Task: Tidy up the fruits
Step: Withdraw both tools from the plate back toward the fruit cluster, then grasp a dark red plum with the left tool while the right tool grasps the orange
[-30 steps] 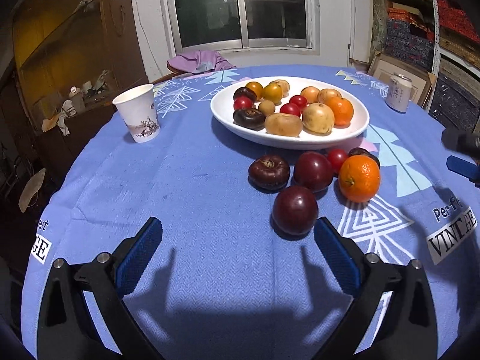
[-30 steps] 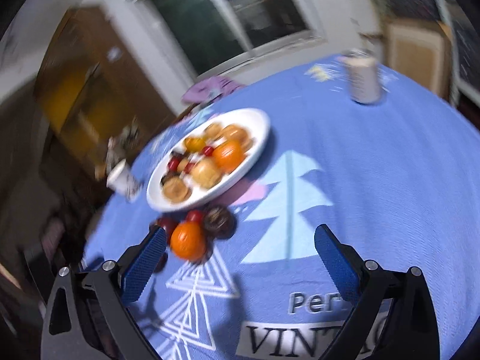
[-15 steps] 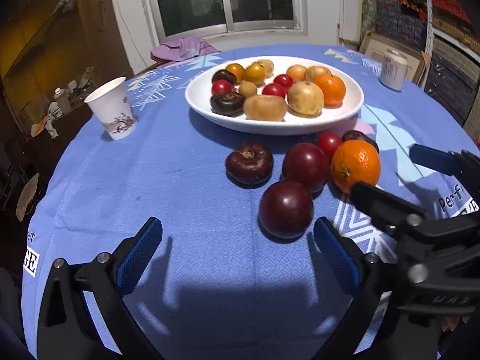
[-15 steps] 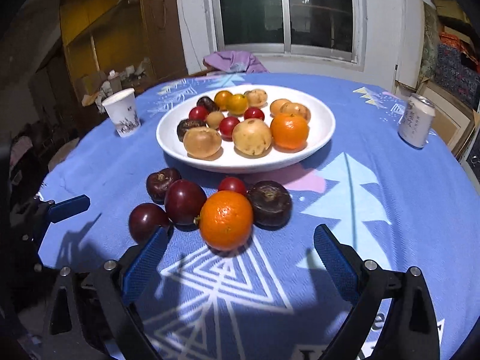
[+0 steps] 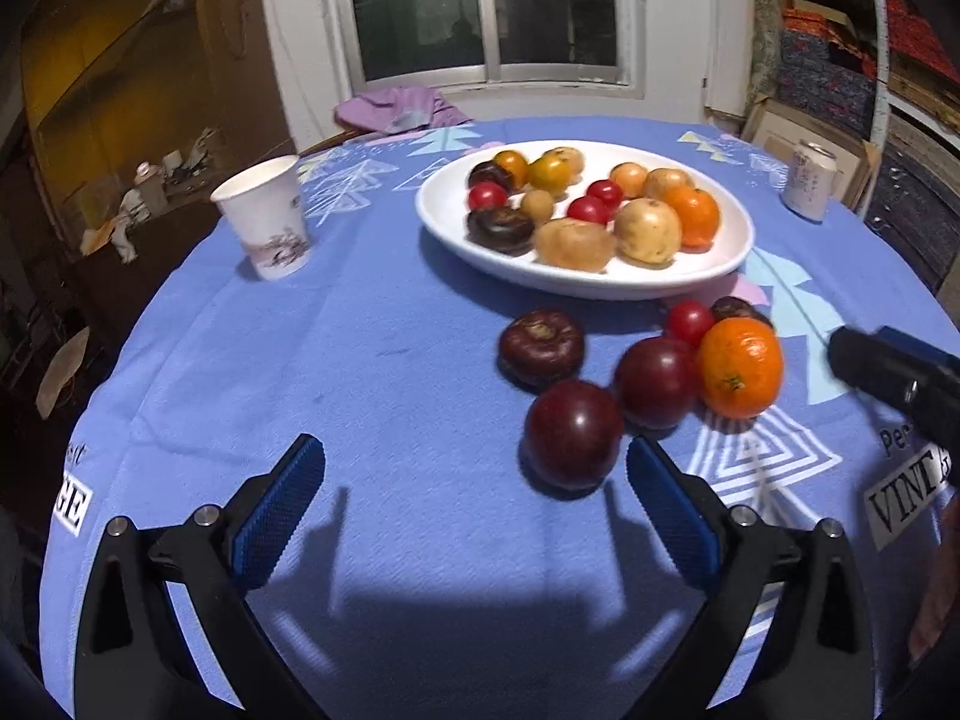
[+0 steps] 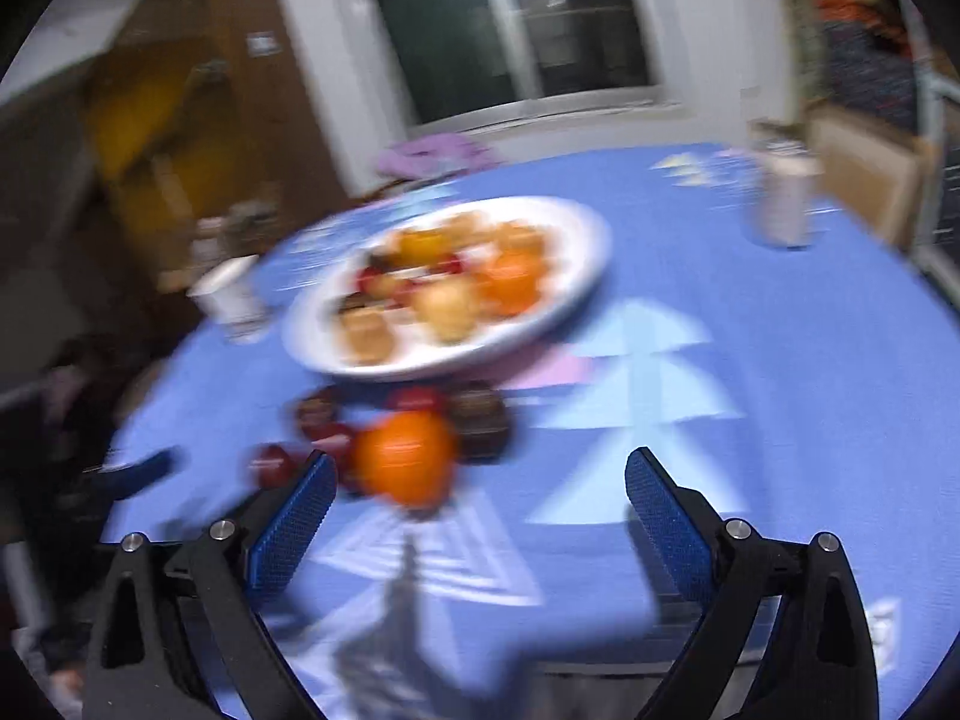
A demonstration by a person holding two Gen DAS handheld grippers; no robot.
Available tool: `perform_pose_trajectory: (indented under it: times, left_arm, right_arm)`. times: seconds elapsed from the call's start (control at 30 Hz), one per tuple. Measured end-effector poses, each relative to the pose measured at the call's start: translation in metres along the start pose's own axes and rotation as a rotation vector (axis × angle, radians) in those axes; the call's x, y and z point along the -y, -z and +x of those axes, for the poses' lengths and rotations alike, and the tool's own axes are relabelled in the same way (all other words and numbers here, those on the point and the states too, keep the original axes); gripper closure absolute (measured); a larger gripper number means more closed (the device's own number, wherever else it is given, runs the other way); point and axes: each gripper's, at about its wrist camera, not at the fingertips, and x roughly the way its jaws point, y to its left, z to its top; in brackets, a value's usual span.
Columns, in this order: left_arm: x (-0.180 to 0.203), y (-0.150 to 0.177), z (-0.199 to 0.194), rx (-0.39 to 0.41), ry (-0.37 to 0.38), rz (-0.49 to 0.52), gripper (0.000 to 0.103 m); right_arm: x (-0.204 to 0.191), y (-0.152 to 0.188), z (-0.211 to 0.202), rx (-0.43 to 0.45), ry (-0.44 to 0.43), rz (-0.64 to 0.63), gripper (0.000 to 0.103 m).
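Left gripper [image 5: 474, 498] jaws spread wide, nothing between the pads, low over the blue tablecloth [image 5: 372, 360]. Nearest dark red plum [image 5: 573, 433] sits just beyond its right pad. Second plum [image 5: 655, 381] touches it on the far right; orange [image 5: 741, 366] beside that; cherry tomato [image 5: 690, 320] and a dark ribbed fruit [image 5: 541, 347] behind, all loose on the cloth, near side of the white plate [image 5: 720, 264]. Plate holds mixed fruit. Paper cup [image 5: 267, 216] far left, can [image 5: 810, 180] far right. Right gripper [image 6: 477, 498] jaws also wide apart, empty; its view is motion-blurred, orange [image 6: 405, 456] just beyond its left pad
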Motion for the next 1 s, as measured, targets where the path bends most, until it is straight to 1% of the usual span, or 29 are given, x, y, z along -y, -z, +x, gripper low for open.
perform_pose_trajectory:
  times: [0.03,0.07,0.1,0.13,0.17,0.23,0.3,0.37,0.47,0.53,0.57,0.63,0.67,0.8,1.0]
  left_arm:
    - [0.006,-0.001,0.001,0.005,0.001,0.028,0.004]
    - [0.01,-0.002,0.003,0.0,0.01,0.045,0.004]
    - [0.014,-0.003,0.006,-0.012,0.023,0.059,0.004]
    - [0.017,-0.005,0.011,-0.031,0.034,0.07,0.004]
    - [0.018,-0.006,0.015,-0.048,0.041,0.068,0.004]
    - [0.016,-0.01,0.022,-0.073,0.066,0.045,0.004]
    - [0.012,-0.011,0.025,-0.075,0.091,0.011,0.004]
    - [0.008,-0.011,0.023,-0.058,0.129,-0.026,0.004]
    - [0.011,-0.011,0.02,-0.029,0.173,-0.019,0.007]
    - [0.017,-0.011,0.018,-0.021,0.21,0.008,0.023]
    - [0.02,-0.011,0.02,-0.028,0.23,0.022,0.026]
    - [0.025,-0.012,0.025,-0.054,0.264,0.043,0.038]
    - [0.025,-0.012,0.027,-0.064,0.273,0.043,0.04]
    - [0.022,-0.013,0.031,-0.082,0.322,0.01,0.044]
    - [0.02,-0.013,0.035,-0.089,0.349,-0.013,0.043]
  right_arm:
    - [-0.005,-0.001,0.006,-0.026,-0.06,0.003,0.007]
    - [-0.006,-0.002,0.009,-0.041,-0.092,0.014,0.01]
    - [-0.005,-0.003,0.013,-0.055,-0.112,0.024,0.017]
    - [-0.004,-0.005,0.016,-0.065,-0.117,0.033,0.023]
    - [0.0,-0.006,0.02,-0.072,-0.105,0.046,0.026]
    - [0.006,-0.007,0.026,-0.101,-0.115,0.078,0.044]
    - [0.013,-0.007,0.03,-0.126,-0.149,0.116,0.055]
    - [0.009,-0.007,0.033,-0.135,-0.141,0.104,0.057]
    - [0.002,-0.006,0.036,-0.133,-0.126,0.086,0.057]
    - [0.0,-0.005,0.038,-0.136,-0.119,0.088,0.057]
    - [0.001,-0.004,0.04,-0.144,-0.123,0.097,0.057]
    - [0.006,-0.003,0.046,-0.164,-0.13,0.126,0.056]
    - [0.008,-0.003,0.049,-0.175,-0.136,0.139,0.055]
    - [0.012,-0.001,0.051,-0.191,-0.163,0.179,0.055]
    - [0.02,0.001,0.053,-0.203,-0.211,0.249,0.057]
